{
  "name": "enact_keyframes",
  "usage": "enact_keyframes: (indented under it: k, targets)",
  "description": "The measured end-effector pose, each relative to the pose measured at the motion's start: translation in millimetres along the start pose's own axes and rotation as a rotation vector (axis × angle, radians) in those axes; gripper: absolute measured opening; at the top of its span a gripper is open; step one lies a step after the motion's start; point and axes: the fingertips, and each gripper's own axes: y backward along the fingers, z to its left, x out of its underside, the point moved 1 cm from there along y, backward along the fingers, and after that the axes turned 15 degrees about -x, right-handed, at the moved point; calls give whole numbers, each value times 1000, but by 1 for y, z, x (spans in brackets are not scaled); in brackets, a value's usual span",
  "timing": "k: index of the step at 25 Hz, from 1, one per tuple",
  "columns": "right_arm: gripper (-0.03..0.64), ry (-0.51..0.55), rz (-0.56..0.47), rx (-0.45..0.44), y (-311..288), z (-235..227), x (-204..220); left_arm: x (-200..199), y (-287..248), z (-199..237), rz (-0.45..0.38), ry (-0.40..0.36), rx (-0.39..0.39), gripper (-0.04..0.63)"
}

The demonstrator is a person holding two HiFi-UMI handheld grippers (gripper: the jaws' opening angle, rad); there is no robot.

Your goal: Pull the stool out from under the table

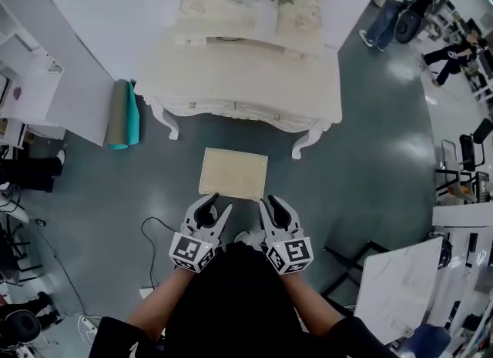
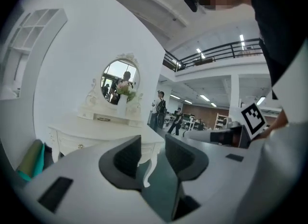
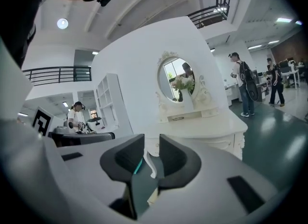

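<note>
The stool [image 1: 233,173], a low seat with a beige rectangular cushion, stands on the dark floor clear of the white dressing table [image 1: 231,79], just in front of its curved legs. My left gripper [image 1: 216,209] hovers at the stool's near left corner and my right gripper [image 1: 270,205] at its near right corner. Whether either one touches the seat cannot be told. In the left gripper view the left gripper [image 2: 153,147] has a gap between its jaws, nothing in it. In the right gripper view the right gripper [image 3: 151,147] shows a narrower gap, also empty. Both cameras face the dressing table [image 2: 96,131] [image 3: 202,126].
A rolled teal and grey mat [image 1: 123,114] leans by the table's left leg. A black cable [image 1: 150,233] lies on the floor to my left. A white board [image 1: 393,279] and a black frame [image 1: 347,260] stand at the right. People [image 1: 393,2] stand far right.
</note>
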Motion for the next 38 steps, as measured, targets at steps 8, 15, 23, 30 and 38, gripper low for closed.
enact_keyframes:
  k: [8, 15, 23, 30, 38]
  targets:
    - [18, 136, -64, -79, -14, 13, -66, -40, -1, -2, -12, 35, 54, 14]
    - [17, 229, -70, -79, -26, 28, -94, -77, -10, -2, -97, -71, -24, 14]
    - [17, 235, -77, -66, -26, 23, -96, -83, -27, -19, -83, -62, -5, 14]
    - [17, 291, -79, -51, -27, 22, -110, -99, -25, -18, -119, -76, -6, 14]
    - [17, 304, -79, -44, -38, 37, -115, -114, -18, -1, -145, -67, -3, 14]
